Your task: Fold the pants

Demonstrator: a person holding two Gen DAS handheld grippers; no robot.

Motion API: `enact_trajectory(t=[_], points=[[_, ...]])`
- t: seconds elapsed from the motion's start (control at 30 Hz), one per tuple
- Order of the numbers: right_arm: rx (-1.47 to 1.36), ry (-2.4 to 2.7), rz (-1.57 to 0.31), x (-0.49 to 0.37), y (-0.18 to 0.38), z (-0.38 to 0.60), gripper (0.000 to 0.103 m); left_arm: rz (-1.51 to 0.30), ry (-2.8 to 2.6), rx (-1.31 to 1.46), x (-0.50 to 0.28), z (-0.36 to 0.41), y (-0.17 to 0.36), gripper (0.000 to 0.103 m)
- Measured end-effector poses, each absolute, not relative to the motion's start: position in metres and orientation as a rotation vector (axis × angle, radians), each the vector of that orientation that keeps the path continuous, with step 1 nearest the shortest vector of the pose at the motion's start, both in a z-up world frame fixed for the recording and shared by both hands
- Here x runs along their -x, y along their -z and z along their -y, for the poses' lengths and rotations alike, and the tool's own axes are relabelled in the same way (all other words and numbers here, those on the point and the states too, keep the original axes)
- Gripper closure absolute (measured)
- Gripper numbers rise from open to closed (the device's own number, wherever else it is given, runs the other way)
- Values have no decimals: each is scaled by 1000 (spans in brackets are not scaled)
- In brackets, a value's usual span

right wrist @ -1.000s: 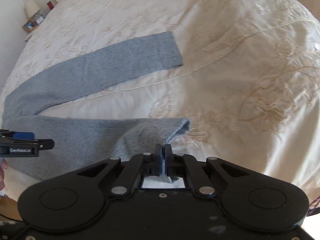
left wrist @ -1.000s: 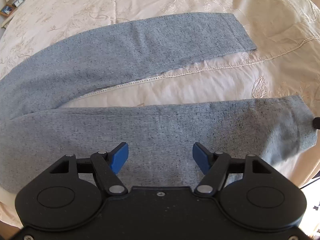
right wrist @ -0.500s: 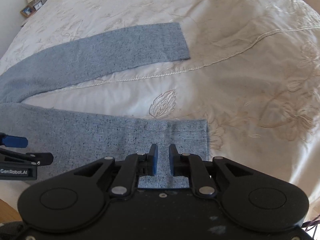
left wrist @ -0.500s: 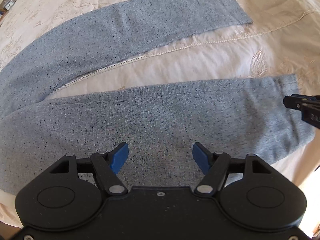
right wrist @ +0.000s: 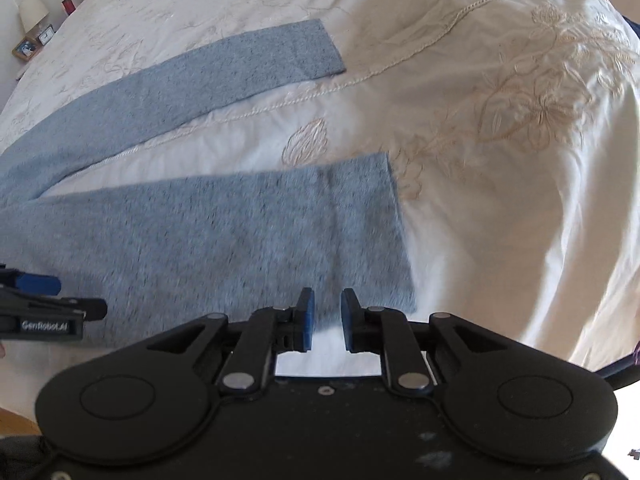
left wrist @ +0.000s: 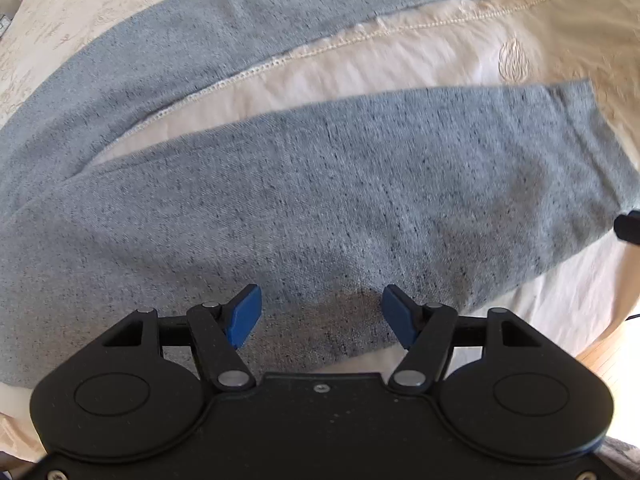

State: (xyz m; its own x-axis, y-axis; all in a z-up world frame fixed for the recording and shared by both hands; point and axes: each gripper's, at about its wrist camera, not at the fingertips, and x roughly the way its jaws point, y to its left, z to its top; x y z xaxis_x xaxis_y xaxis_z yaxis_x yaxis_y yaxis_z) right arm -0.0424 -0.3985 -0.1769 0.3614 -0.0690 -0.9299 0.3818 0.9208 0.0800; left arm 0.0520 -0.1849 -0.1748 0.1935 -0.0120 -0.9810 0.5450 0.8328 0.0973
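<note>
Grey-blue pants (left wrist: pixel 320 200) lie flat on a cream bedspread, the two legs spread apart in a V. The near leg (right wrist: pixel 240 232) ends in a hem at the right; the far leg (right wrist: pixel 200 72) lies beyond it. My left gripper (left wrist: pixel 320 314) is open and empty, just above the near leg's front edge. My right gripper (right wrist: pixel 324 320) is open by a narrow gap and empty, at the front edge of the near leg close to its hem. The left gripper also shows at the left edge of the right wrist view (right wrist: pixel 40 300).
The embroidered cream bedspread (right wrist: pixel 500 120) covers the bed, with a stitched seam running between the legs. A bedside table with a lamp (right wrist: pixel 32 10) and small frames stands at the far left. Wooden floor (left wrist: pixel 612 360) shows past the bed's near edge.
My right gripper opened and let go of the near leg's hem, which now lies flat. Both grippers moved in closer over the near leg.
</note>
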Motion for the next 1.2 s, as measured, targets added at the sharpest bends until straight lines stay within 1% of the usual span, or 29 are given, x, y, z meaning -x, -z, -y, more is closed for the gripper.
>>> enact_trajectory(t=[0.13, 0.27, 0.4, 0.47, 0.6, 0.67, 0.77, 0.97, 1.2], points=[[-303, 309, -1175, 32, 197, 394, 86, -1297, 405, -514, -62, 197, 192, 34], [-346, 341, -1162, -1, 216, 414, 90, -1260, 387, -539, -87, 216, 205, 31], [-363, 371, -1147, -31, 220, 429, 90, -1218, 370, -513, -107, 228, 193, 32], [-393, 396, -1125, -34, 211, 439, 90, -1195, 363, -500, -110, 227, 183, 34], [-479, 432, -1057, -9, 186, 453, 86, -1186, 383, -426, -100, 208, 165, 34], [-506, 456, -1044, 13, 177, 456, 79, -1184, 387, -408, -89, 198, 160, 34], [-532, 498, -1056, 43, 173, 455, 75, -1171, 387, -396, -71, 180, 156, 34], [-499, 554, -1084, 81, 182, 436, 73, -1168, 334, -446, -40, 153, 155, 33], [-557, 527, -1060, 56, 200, 429, 73, -1201, 268, -418, -41, 130, 153, 34]])
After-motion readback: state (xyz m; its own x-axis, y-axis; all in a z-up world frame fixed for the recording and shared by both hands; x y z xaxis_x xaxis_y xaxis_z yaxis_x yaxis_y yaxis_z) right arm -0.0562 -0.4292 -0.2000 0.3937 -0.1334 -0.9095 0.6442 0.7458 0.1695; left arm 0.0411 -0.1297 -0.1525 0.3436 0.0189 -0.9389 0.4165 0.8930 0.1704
